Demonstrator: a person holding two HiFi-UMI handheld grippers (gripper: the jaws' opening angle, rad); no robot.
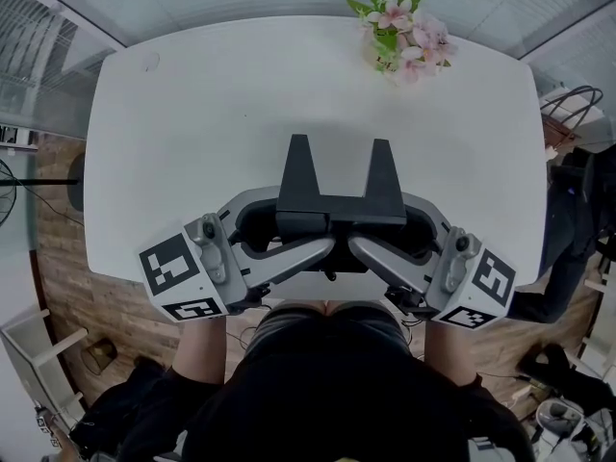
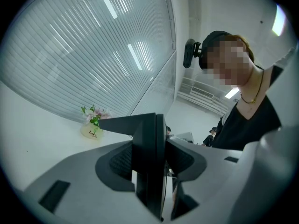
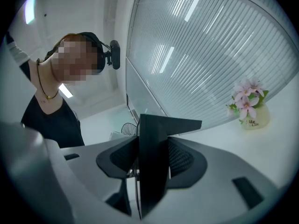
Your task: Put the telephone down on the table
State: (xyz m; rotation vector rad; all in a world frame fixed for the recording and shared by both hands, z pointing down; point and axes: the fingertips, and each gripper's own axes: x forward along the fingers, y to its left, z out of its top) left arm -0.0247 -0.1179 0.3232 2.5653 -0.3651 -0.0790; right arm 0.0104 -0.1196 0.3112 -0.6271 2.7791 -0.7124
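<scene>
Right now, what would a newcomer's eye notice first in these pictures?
A dark telephone is held above the near part of the white table, pinched between the left claw and the right claw. Pink flowers stand at the table's far edge.

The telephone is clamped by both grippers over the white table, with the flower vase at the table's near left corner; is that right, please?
Not quite: the flower vase stands at the far edge of the table, right of the middle, as the head view shows. The rest holds: the left gripper and the right gripper both clamp the telephone over it.
</scene>
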